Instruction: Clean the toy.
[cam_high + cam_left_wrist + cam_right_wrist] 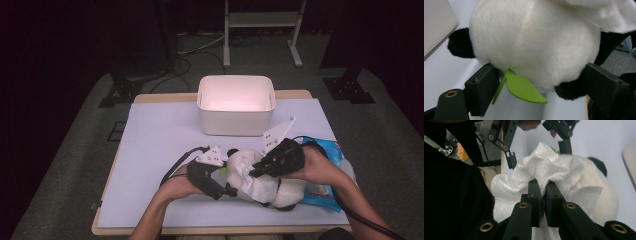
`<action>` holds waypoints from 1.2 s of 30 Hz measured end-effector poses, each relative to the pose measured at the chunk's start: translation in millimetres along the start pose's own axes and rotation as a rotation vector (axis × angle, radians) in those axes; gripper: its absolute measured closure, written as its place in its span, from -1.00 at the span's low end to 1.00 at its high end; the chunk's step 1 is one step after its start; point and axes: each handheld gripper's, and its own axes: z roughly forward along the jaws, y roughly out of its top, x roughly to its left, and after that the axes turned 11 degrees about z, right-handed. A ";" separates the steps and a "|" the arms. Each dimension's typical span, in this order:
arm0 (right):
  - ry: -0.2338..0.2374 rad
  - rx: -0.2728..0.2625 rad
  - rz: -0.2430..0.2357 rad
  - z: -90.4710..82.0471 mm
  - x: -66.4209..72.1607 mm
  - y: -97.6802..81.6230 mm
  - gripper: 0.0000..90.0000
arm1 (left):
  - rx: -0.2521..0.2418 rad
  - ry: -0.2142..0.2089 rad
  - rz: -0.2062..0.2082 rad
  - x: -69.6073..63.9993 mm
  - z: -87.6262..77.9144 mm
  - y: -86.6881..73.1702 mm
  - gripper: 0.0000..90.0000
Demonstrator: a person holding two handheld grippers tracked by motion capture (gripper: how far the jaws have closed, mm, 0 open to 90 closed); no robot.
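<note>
Left hand-held gripper (536,82) clamps the panda's head (534,42); right hand-held gripper (543,192), clenched on the wipe (549,170), lies directly over it.

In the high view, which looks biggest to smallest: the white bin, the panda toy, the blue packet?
1. White bin, though it sits farthest from the camera.
2. Panda toy, partly under a white wipe.
3. Blue packet, partly hidden by the right hand, so unsure.

White plush panda (534,47) with black ears and a lime-green felt leaf (522,87); white dimpled wipe (534,175) over it. Far off, a plain white bin (236,105); at right, a bright blue packet (325,150). Pale lilac desk (160,145).
</note>
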 end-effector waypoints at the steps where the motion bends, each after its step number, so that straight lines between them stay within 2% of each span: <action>1: 0.000 0.000 0.000 0.0 0.0 0.0 0.85 | 0.000 0.000 0.000 0.0 0.0 0.0 -0.64; 4: 0.014 0.010 -0.016 5.7 2.5 5.1 0.85 | 0.005 0.000 0.002 0.5 0.0 -0.4 -0.64; 10: 0.033 0.015 0.004 4.9 0.3 -4.3 0.85 | 0.009 0.001 -0.001 1.0 0.8 -1.7 -0.64; 12: 0.025 0.011 0.023 -0.1 -0.8 -13.7 0.85 | 0.012 0.002 -0.003 1.1 0.8 -2.1 -0.64; 18: -0.009 0.003 0.047 -10.4 -6.3 -20.5 0.85 | 0.008 0.005 0.001 0.0 0.8 0.0 -0.64; 24: -0.027 0.004 0.047 -11.8 -15.3 -9.3 0.85 | 0.011 0.004 0.003 -0.4 0.6 0.1 -0.64; 25: -0.027 0.003 0.046 -9.3 -18.9 -1.5 0.85 | 0.012 0.004 0.003 -0.9 0.5 0.4 -0.64; 31: -0.017 0.013 0.044 0.9 -29.6 19.0 0.84 | 0.021 0.006 0.011 -1.6 0.0 0.7 -0.65; 36: -0.018 0.022 0.067 3.7 -40.4 21.0 0.84 | 0.021 0.009 0.010 -1.4 0.0 0.1 -0.64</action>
